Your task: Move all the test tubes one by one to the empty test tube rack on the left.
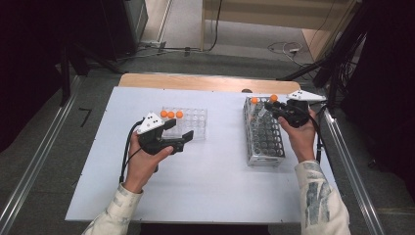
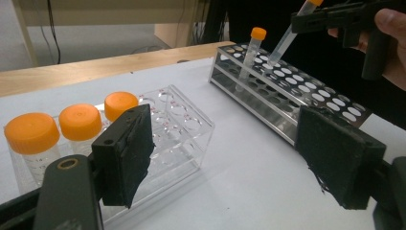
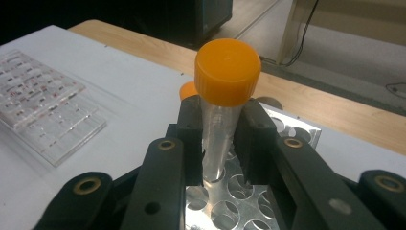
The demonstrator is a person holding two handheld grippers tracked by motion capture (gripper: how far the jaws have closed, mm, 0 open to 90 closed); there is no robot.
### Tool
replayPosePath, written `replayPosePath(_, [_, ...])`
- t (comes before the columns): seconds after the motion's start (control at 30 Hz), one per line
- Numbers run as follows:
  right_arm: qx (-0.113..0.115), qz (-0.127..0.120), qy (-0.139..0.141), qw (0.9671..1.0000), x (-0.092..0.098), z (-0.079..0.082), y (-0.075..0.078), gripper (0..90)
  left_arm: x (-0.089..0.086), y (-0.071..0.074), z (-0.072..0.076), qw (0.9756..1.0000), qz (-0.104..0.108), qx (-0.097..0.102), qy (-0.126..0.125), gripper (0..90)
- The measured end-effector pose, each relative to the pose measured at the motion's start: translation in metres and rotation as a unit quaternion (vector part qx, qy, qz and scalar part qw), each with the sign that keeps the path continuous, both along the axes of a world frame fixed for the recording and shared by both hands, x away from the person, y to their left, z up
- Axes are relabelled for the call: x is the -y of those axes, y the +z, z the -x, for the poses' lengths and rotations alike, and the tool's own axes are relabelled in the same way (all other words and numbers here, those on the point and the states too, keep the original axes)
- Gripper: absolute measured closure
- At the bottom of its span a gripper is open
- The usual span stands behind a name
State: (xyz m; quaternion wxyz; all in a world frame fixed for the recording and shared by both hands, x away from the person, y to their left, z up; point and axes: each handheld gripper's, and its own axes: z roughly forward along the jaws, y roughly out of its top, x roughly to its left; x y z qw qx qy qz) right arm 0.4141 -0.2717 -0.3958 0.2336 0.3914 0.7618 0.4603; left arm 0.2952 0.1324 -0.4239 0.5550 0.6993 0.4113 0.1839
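Right claw (image 3: pixel 221 143) is closed tight on a clear tube with an orange cap (image 3: pixel 225 91). Its two black jaws press on the tube from both sides, just under the cap. The tube leans, and its pointed tip (image 2: pixel 274 61) is at a hole near the far end of the metal rack (image 1: pixel 264 134). Whether the tip is inside the hole is hard to tell. One more capped tube (image 2: pixel 252 50) stands upright in that rack, just beside it.

Left claw (image 1: pixel 177 133) is open wide with nothing in it. Its jaws have just been opening a bit more. It sits just beside the clear plastic rack (image 1: pixel 193 122), not touching it. Three orange-capped tubes (image 1: pixel 171 114) stand in a row at the far left side of that rack.

Both racks sit on a white surface (image 1: pixel 205 176), well apart from each other. A wooden edge (image 1: pixel 195 82) runs along the far side. Past it are a grey floor (image 1: pixel 230 39) and some cables (image 1: pixel 286 48).

From high up, both hands and patterned sleeves (image 1: pixel 320 196) can be seen. The left claw's view shows the tube's tip at the rack. The right claw's view shows the grip close up.
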Motion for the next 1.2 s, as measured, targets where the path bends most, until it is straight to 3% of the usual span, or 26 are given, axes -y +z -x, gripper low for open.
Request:
replayPosePath(0.27, [0.011,-0.006,0.018,0.9998,-0.007,0.019,0.015,71.7,0.002,0.002,0.0,1.0,0.005,0.002,-0.003,20.8])
replayPosePath(0.63, [0.007,-0.003,0.084,0.9965,-0.052,0.045,0.018,71.7,0.004,0.003,0.002,1.0,0.009,-0.001,-0.003,21.0])
replayPosePath(0.9, [-0.01,0.011,0.133,0.991,-0.084,0.061,0.006,71.7,0.006,0.002,0.002,0.9999,0.009,-0.002,-0.005,21.0])
replayPosePath(1.2, [-0.025,0.028,0.182,0.9826,-0.119,0.077,-0.008,71.7,0.011,0.004,0.006,0.9997,0.011,0.005,-0.022,21.7])
